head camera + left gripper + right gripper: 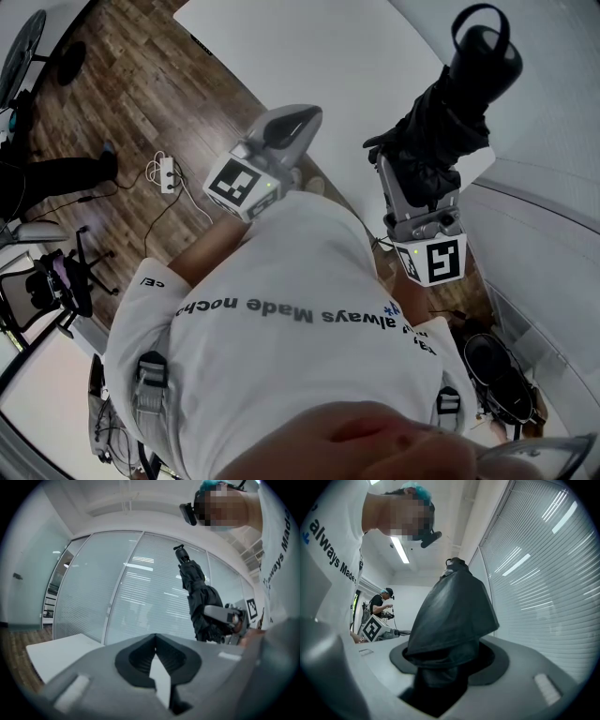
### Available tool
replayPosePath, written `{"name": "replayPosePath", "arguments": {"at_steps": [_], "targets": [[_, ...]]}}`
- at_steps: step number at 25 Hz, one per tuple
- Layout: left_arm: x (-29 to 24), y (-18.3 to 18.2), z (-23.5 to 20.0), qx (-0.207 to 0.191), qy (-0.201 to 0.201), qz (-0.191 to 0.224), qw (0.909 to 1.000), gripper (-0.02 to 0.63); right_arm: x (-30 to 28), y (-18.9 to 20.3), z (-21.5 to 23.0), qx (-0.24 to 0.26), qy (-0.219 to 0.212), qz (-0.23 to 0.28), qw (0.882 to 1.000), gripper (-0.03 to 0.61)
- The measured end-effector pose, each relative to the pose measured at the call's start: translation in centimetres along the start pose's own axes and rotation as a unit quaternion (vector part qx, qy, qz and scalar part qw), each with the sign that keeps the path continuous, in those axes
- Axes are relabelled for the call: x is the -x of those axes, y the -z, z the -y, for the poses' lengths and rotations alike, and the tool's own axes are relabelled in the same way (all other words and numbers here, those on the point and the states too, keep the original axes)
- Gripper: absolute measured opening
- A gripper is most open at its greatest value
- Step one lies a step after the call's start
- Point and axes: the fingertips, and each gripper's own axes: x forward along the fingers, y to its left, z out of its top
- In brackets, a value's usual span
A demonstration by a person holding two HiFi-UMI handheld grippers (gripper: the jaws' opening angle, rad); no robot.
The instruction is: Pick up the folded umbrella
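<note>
A: What has the right gripper (pixel 445 665) got?
B: The umbrella (pixel 451 613). The jaws pinch the black folded cloth near one end, about half closed, with the pads pressing into the fabric from both sides
A: And the rest of it?
B: It sticks out well past the jaws, held in the air clear of the table (pixel 281 47). The handle (pixel 483 58) with its strap (pixel 478 13) is at the far end, and nothing else touches it
A: The left gripper (pixel 154 638)?
B: Its jaws are pressed together at the tips, with nothing between them. Lower down a narrow slit stays between the pads, and the white table shows through it
A: How do the two sit?
B: Side by side in front of the person's shirt (pixel 300 328), apart from each other. In the left gripper view the umbrella is off to the right, against the glass wall (pixel 117 597) with its blinds
</note>
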Motion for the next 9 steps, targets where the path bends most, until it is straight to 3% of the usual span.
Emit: {"name": "replayPosePath", "arguments": {"at_steps": [9], "targets": [[0.18, -0.21, 0.86, -0.001, 0.000, 0.002, 1.0000, 0.000, 0.85, -0.40, -0.31, -0.002, 0.001, 0.003, 1.000, 0.242]]}}
